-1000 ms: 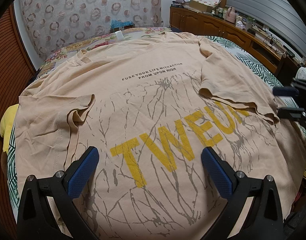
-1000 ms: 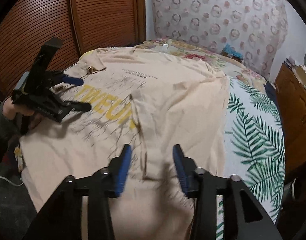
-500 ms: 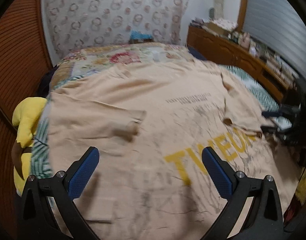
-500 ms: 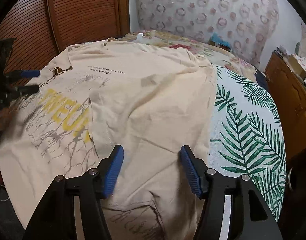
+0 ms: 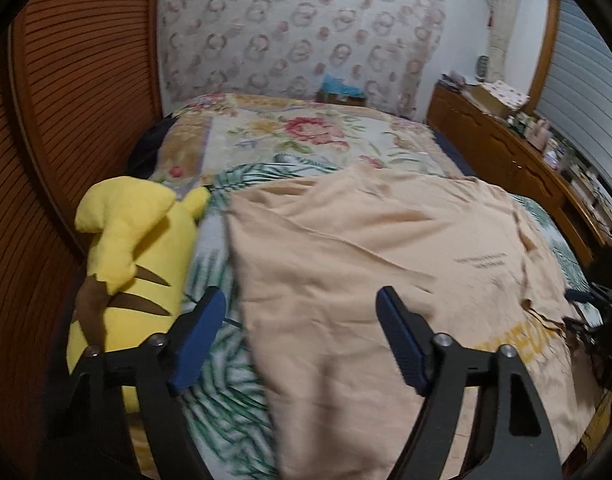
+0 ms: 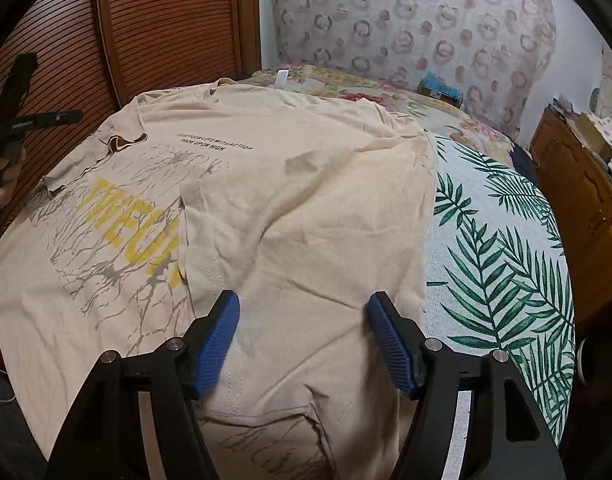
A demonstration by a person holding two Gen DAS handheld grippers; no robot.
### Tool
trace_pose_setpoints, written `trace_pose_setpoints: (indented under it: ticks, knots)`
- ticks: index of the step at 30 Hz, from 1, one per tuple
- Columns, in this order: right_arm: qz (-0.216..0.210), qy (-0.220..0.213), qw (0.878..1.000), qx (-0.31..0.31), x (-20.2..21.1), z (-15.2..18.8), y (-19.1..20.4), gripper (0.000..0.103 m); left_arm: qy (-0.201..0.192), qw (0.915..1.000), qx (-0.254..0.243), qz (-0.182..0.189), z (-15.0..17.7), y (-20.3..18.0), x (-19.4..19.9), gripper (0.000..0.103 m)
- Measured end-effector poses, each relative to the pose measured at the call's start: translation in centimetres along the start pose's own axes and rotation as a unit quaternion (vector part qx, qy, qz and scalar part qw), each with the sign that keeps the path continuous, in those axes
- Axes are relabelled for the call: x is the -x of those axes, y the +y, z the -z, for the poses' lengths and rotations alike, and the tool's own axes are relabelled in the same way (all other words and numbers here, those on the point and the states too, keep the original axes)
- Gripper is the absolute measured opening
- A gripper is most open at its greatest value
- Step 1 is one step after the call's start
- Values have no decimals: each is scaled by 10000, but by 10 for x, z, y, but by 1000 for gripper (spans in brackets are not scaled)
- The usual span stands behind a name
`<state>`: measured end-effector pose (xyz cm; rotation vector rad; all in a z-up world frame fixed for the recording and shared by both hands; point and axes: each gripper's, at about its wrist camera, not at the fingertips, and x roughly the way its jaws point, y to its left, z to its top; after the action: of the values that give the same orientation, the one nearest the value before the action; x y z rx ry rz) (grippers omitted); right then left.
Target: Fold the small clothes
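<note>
A peach T-shirt (image 5: 365, 264) with yellow letters and a grey crack print lies spread on the bed. In the right wrist view its right side (image 6: 306, 208) is folded over the print. My left gripper (image 5: 300, 304) hovers over the shirt's left edge, which runs between its jaws. The jaws are closing, and the blue pads (image 5: 202, 328) do not press the cloth. My right gripper (image 6: 303, 304) stands over the folded flap with its jaws opening and nothing pinched. The left gripper (image 6: 30, 120) also shows at the far left there, held by a hand.
A yellow plush toy (image 5: 134, 248) lies at the bed's left edge, against the slatted wooden doors (image 5: 66, 120). Leaf-print sheet (image 6: 497, 240) lies bare to the right of the shirt. A floral blanket (image 5: 306, 136) covers the bed's head. A wooden dresser (image 5: 505, 152) lines the right wall.
The left gripper has swung left from the shirt's printed middle to its left edge by the plush toy, and its jaws have narrowed. The right gripper's jaws have widened over the folded flap.
</note>
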<state>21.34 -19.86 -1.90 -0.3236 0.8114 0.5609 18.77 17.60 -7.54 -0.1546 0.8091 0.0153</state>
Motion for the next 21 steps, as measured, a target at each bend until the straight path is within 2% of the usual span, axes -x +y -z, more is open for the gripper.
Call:
trace_pose_setpoints:
  ticks: [3,9,15,21]
  knots:
    - [-49,124,9999,86,2,-9,-1,69,91,9998,142,-47,-7,16,-11,69]
    - [44,-145,9999,35,8,-35,-23,69,327,9988,372,27,-18,34,-38,56]
    - [216,-46,9993,-309,-17,-58,-66,69,482,9982,346,43,-27,38,-63,51]
    - [252,102,9983,-515,-48,-75,-89,69,660,9976,218,-45,-36,40,-81,48]
